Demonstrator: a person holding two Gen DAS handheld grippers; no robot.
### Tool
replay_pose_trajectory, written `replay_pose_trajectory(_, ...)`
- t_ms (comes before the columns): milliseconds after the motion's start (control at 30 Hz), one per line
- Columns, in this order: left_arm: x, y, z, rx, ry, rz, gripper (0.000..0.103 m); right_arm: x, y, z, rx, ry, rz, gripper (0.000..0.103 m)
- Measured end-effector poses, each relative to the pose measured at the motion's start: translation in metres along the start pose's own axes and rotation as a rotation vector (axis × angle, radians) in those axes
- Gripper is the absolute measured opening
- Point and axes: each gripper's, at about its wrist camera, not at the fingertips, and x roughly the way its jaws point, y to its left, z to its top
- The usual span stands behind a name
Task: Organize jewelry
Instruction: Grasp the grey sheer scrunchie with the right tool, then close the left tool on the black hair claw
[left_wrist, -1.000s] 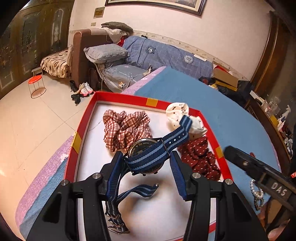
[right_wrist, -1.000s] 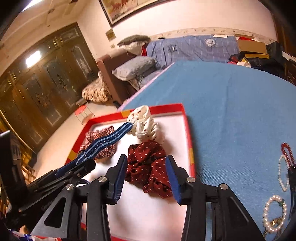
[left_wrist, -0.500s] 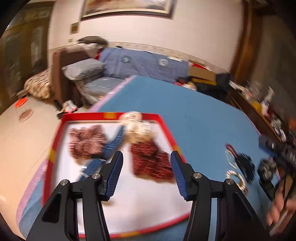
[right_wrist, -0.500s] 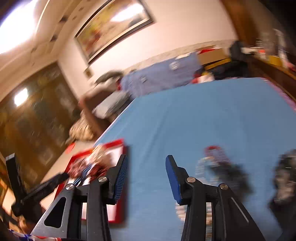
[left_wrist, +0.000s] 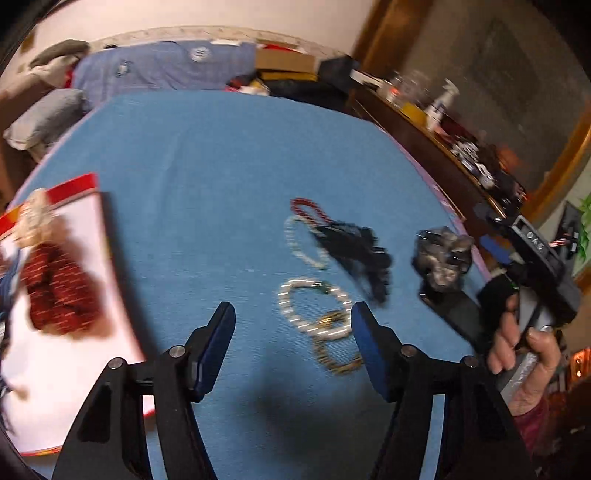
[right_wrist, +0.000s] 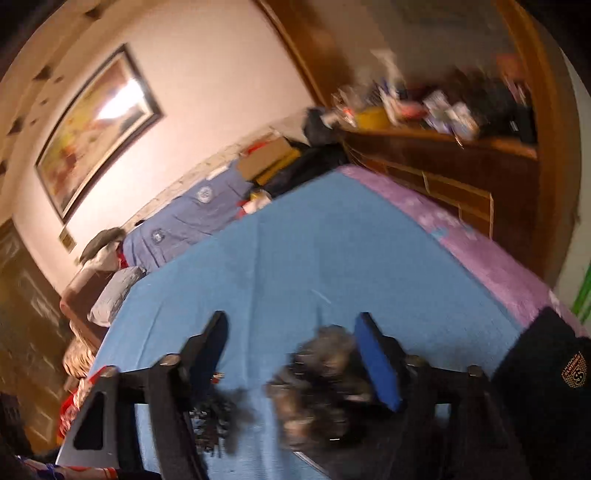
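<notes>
My left gripper is open and empty above the blue cloth. Just beyond its right finger lie a pearl bracelet and a gold chain bracelet. Farther off are a white bead bracelet, a red bead bracelet and a black scrunchie. The red-rimmed white tray at the left holds a dark red dotted scrunchie. My right gripper is open over a grey furry scrunchie, also in the left wrist view.
A black box lies at the right table edge. A dark wooden sideboard with bottles stands beyond the table on the right. A sofa with blue bedding is behind the table. The images are motion-blurred.
My left gripper let go of the striped watch in the tray and swung right to the bracelets. My right gripper also swung right from the tray to the grey scrunchie.
</notes>
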Motion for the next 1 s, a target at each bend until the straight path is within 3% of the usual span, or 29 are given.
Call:
replay_pose_trajectory(133, 0.021, -0.014, 0.010, -0.010, 0.040, -0.031, 0.067, 0.019, -0.014, -0.005, 0.064, 0.130, 0.052, 0.084)
replay_pose_trajectory(233, 0.033, -0.017, 0.019, -0.028, 0.077, -0.048, 0.070, 0.035, -0.002, -0.012, -0.031, 0.194, -0.059, 0.084)
replay_pose_trajectory(433, 0.058, -0.026, 0.033, -0.065, 0.114, -0.041, 0.076, 0.046, 0.022, -0.036, -0.214, 0.257, -0.138, 0.084)
replay_pose_trajectory(467, 0.064, -0.030, 0.035, -0.063, 0.124, -0.036, 0.076, 0.049, 0.025, -0.040, -0.253, 0.267, -0.172, 0.077)
replay_pose_trajectory(500, 0.068, -0.033, 0.038, -0.060, 0.131, -0.034, 0.076, 0.051, 0.027, -0.044, -0.284, 0.275, -0.196, 0.046)
replay_pose_trajectory(533, 0.073, -0.037, 0.039, -0.057, 0.138, -0.032, 0.076, 0.054, 0.025, -0.045, -0.290, 0.284, -0.202, 0.029)
replay_pose_trajectory(600, 0.084, -0.047, 0.042, -0.049, 0.154, -0.029, 0.076, 0.052, 0.018, -0.045, -0.250, 0.292, -0.170, 0.019)
replay_pose_trajectory(767, 0.108, -0.067, 0.046, -0.036, 0.153, 0.033, 0.076, 0.030, -0.002, -0.030, -0.148, 0.181, -0.200, 0.017)
replay_pose_trajectory(933, 0.132, -0.078, 0.047, -0.023, 0.144, 0.069, 0.075, 0.012, -0.009, -0.023, -0.081, 0.136, -0.176, 0.018)
replay_pose_trajectory(1000, 0.135, -0.081, 0.046, 0.011, 0.120, 0.116, 0.062, 0.010, -0.005, -0.023, -0.084, 0.135, -0.160, 0.018)
